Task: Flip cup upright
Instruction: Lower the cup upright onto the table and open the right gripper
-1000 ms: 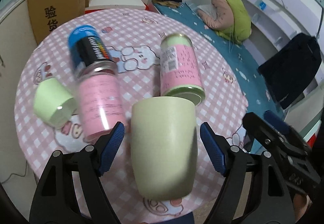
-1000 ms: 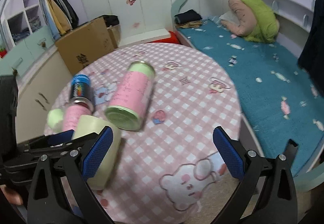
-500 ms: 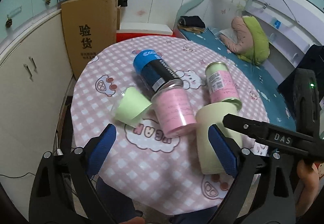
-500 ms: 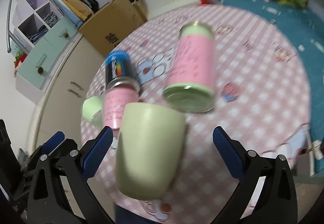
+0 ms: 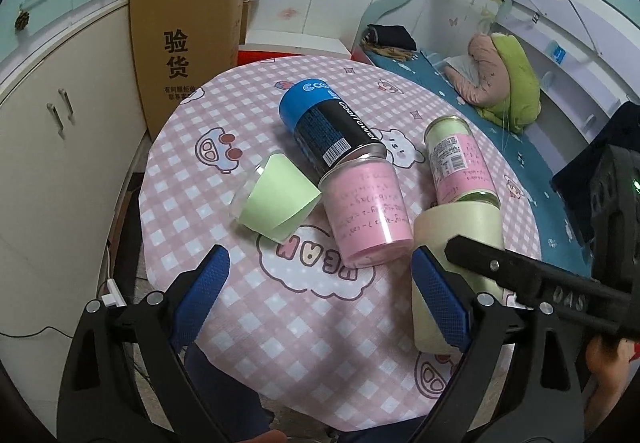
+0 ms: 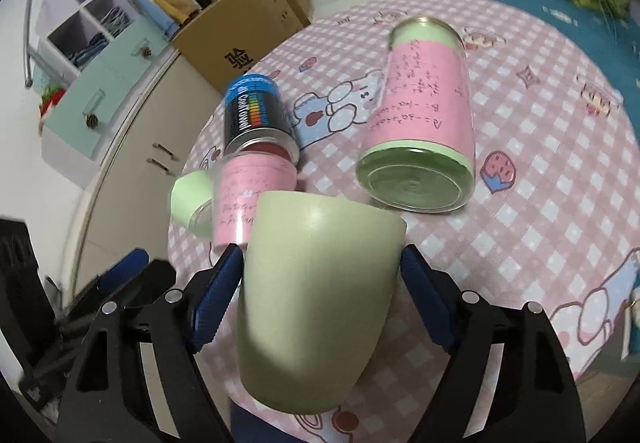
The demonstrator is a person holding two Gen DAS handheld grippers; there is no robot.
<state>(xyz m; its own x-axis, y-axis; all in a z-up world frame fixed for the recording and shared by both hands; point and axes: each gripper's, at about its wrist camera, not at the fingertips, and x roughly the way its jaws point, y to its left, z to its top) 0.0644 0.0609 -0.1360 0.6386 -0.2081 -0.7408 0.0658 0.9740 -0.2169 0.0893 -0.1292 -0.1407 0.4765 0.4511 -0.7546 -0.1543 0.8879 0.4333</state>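
Note:
A pale green cup (image 6: 316, 275) lies on its side near the front edge of the round pink checked table (image 6: 540, 203), its base toward me. My right gripper (image 6: 322, 293) has its blue pads (image 6: 426, 305) on both sides of the cup and is closed on it. In the left wrist view the cup (image 5: 460, 239) shows at the right, partly behind the right gripper's arm. My left gripper (image 5: 320, 297) is open and empty above the table's front, left of the cup.
Lying on the table are a pink and green can (image 5: 460, 163), a blue and black can (image 5: 328, 123), a pink cup (image 5: 366, 211) and a small green cup (image 5: 276, 199). A cardboard box (image 5: 184, 39) and cabinets stand behind; a bed (image 5: 500, 91) lies right.
My left gripper let go of the cup and drew back to the left. My right gripper moved in over the cup and closed on it.

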